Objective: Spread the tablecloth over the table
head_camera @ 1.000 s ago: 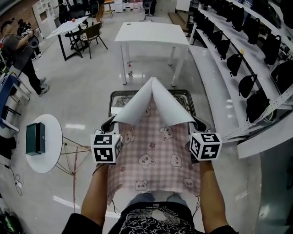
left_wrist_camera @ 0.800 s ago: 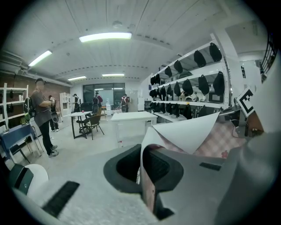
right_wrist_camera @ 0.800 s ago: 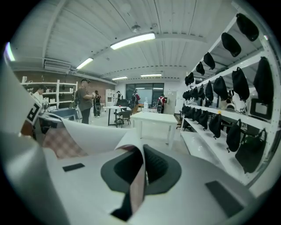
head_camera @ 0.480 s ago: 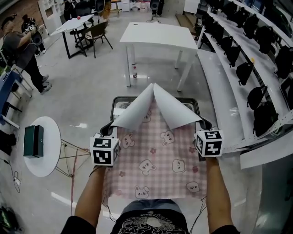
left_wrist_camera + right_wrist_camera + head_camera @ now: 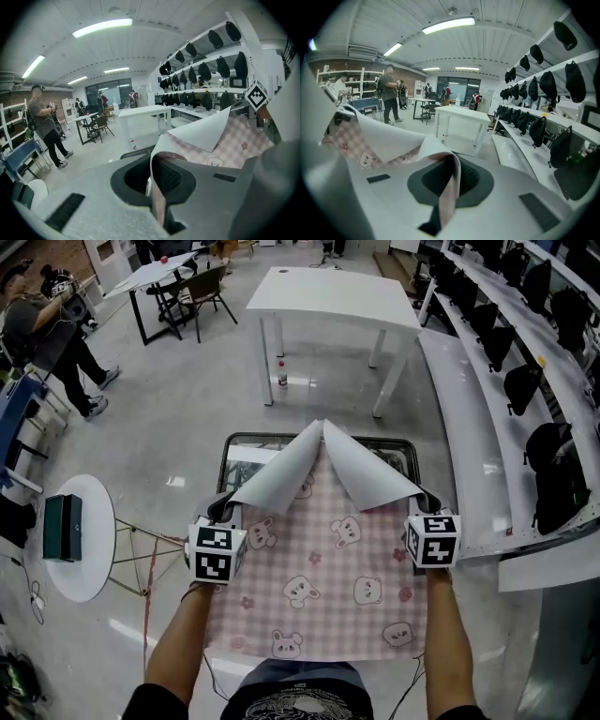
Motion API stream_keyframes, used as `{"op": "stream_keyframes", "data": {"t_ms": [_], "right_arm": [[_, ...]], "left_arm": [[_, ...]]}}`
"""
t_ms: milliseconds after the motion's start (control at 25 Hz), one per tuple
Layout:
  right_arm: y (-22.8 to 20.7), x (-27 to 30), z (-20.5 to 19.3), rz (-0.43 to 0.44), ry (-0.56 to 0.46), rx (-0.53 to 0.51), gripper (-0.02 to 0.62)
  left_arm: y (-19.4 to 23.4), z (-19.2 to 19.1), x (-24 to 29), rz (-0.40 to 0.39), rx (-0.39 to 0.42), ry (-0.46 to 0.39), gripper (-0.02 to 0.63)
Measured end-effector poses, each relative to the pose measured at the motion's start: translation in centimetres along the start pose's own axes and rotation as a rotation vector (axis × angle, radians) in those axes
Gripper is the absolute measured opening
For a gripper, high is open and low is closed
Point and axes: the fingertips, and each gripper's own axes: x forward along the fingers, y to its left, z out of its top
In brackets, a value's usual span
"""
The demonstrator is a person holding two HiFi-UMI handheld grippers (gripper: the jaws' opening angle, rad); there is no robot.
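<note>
Mid-spread, the left claw point(image 5: 223, 506) and right claw point(image 5: 424, 499) each clench a folded-back corner of the pink tablecloth point(image 5: 323, 577) lying over the table point(image 5: 267, 437); next, I'd say, carry both corners to its far edge.

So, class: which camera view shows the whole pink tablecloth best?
The head view: the tablecloth shows nearly whole, far corners curled back. Each gripper view shows only the pinched edge and a curled corner.

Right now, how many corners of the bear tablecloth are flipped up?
2. The left gripper pinches one tablecloth corner, the right gripper the other; both flaps show white undersides.
</note>
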Motion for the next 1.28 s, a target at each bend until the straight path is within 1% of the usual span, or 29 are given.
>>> {"op": "stream_keyframes", "data": {"t_ms": [200, 400, 600, 800, 920, 1120, 1280], "right_arm": [[-1.0, 1.9, -1.6, -0.028, 0.002, -0.027, 0.009], [-0.3, 2.0, -3.0, -0.036, -0.014, -0.117, 0.008], [3.0, 2.4, -4.4, 0.002, -0.008, -0.206, 0.008], [4.8, 2.9, -6.9, 0.034, 0.053, -0.287, 0.008], [5.4, 3.5, -8.6, 0.027, 0.077, -0.304, 0.011], [6.1, 4.1, -10.5, 0.002, 0.109, -0.313, 0.018], [6.3, 4.4, -10.7, -0.016, 0.107, -0.311, 0.021]], "left_arm": [[0.0, -1.7, 1.4, 0.014, 0.043, 0.024, 0.009], [-1.3, -2.9, 2.4, -0.022, 0.068, 0.051, 0.010], [-3.4, -5.0, 3.6, -0.067, 0.050, 0.088, 0.017], [-5.1, -7.2, 5.3, -0.082, 0.013, 0.114, 0.018], [-6.3, -8.7, 6.6, -0.088, 0.019, 0.132, 0.028], [-8.0, -10.9, 7.7, -0.110, 0.058, 0.162, 0.062], [-8.3, -11.6, 8.1, -0.111, 0.073, 0.168, 0.074]]}}
